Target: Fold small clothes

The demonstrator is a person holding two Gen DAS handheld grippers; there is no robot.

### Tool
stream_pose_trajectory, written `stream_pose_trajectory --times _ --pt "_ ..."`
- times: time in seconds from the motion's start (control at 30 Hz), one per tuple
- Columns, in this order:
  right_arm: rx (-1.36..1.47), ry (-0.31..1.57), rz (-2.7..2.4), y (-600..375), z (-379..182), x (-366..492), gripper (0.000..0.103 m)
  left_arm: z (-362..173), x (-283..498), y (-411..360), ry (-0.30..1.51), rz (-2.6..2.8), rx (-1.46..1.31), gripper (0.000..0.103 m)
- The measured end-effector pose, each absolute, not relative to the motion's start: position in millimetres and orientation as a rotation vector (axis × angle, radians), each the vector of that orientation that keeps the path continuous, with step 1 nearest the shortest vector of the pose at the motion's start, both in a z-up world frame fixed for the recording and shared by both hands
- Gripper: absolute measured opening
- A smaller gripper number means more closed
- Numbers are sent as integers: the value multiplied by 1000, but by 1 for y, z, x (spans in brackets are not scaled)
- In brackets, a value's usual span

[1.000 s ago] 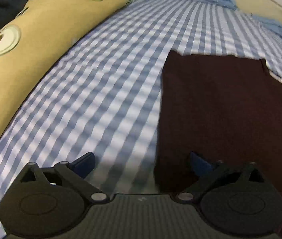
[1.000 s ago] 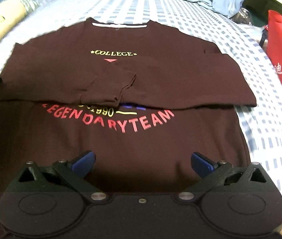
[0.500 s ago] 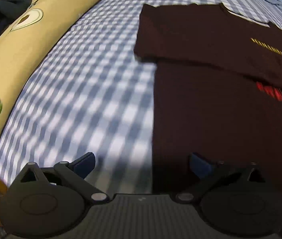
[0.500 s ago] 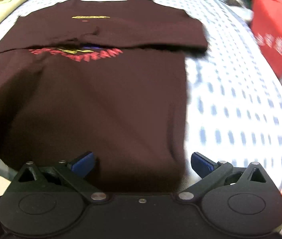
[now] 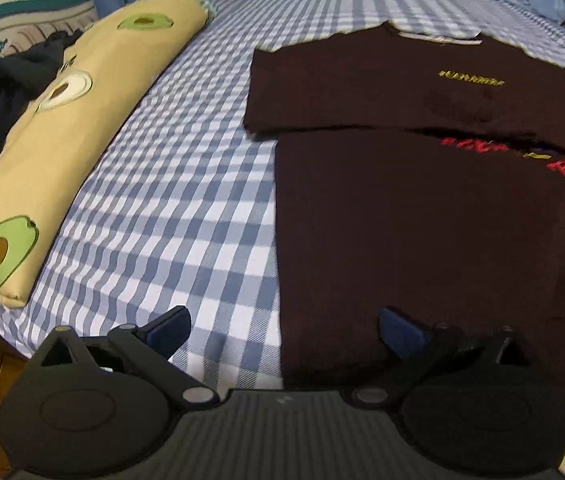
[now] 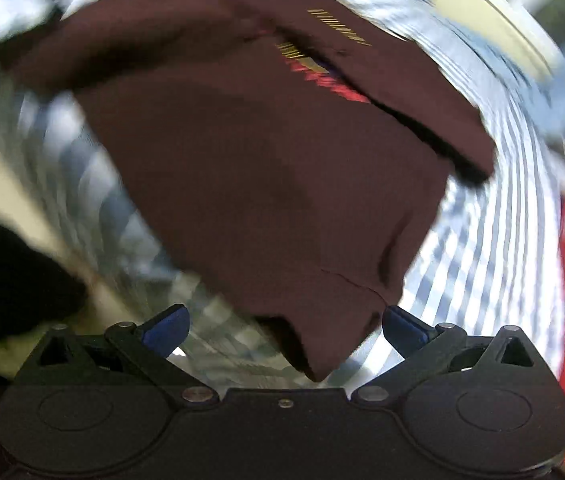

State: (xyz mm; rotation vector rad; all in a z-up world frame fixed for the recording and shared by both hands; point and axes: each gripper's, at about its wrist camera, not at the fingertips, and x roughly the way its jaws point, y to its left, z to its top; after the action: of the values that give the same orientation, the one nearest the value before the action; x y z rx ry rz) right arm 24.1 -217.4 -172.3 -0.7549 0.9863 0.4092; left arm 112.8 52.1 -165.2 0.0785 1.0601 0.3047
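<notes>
On the checked bed [image 5: 170, 208], the maroon sweatshirt [image 5: 422, 216] is lying flat — its near-left hem corner sitting between the wide-open, empty left gripper [image 5: 282, 326]; the right gripper [image 6: 284, 326] is gaping too, straddling its near-right corner — gripping nothing.

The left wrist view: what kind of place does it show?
Most likely a bedroom: a bed with a blue-and-white checked sheet, an avocado-print pillow, and a maroon sweatshirt laid flat for folding.

Bare checked sheet [image 5: 170, 216] between pillow [image 5: 62, 152] and sweatshirt [image 5: 422, 240]
</notes>
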Motion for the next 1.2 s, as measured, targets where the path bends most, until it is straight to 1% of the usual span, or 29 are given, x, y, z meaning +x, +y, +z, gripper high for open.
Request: stream_pose_trajectory --times 0.07,0.17,0.27,0.33,0.37,0.4,0.43,0.47,0.53,0.63,0.77,0.87,1.03,1.1,1.2 --pt "-947 955 415 -206 -188 15 102 -161 112 47 1047 285 65 102" --pt "-1208 845 416 -199 -210 0 102 -154 110 39 1029 235 50 102" --pt "-1332 774 462 -197 -223 -8 94 -149 104 31 1009 187 53 102" --pt "-1390 732 483 -195 -227 -12 78 -148 99 27 1002 157 60 102" --pt "-1400 719 495 -196 -227 -8 75 -148 96 26 998 145 66 102" --pt "-1395 713 506 -197 -223 -9 65 -147 93 24 994 131 73 102" --pt "-1381 708 512 -198 -219 -9 42 -147 89 23 990 116 80 102" --pt "-1368 705 509 -199 -214 -10 32 -147 86 22 987 101 86 102" --pt "-1325 708 505 -202 -199 -6 19 -148 78 20 980 67 98 102" --pt "-1193 759 492 -206 -173 13 9 -148 68 14 966 27 131 102" --pt "-832 827 420 -216 -108 54 6 -143 50 -3 915 -60 177 102" --pt "-652 808 386 -222 -65 82 5 -141 40 -25 875 -116 255 102" --pt "-478 761 368 -225 -16 115 5 -143 32 -67 796 -176 366 102" --pt "-441 749 371 -223 -4 122 5 -147 34 -83 773 -155 414 102" --pt "-394 731 369 -223 9 130 5 -161 44 -97 797 -131 449 102"
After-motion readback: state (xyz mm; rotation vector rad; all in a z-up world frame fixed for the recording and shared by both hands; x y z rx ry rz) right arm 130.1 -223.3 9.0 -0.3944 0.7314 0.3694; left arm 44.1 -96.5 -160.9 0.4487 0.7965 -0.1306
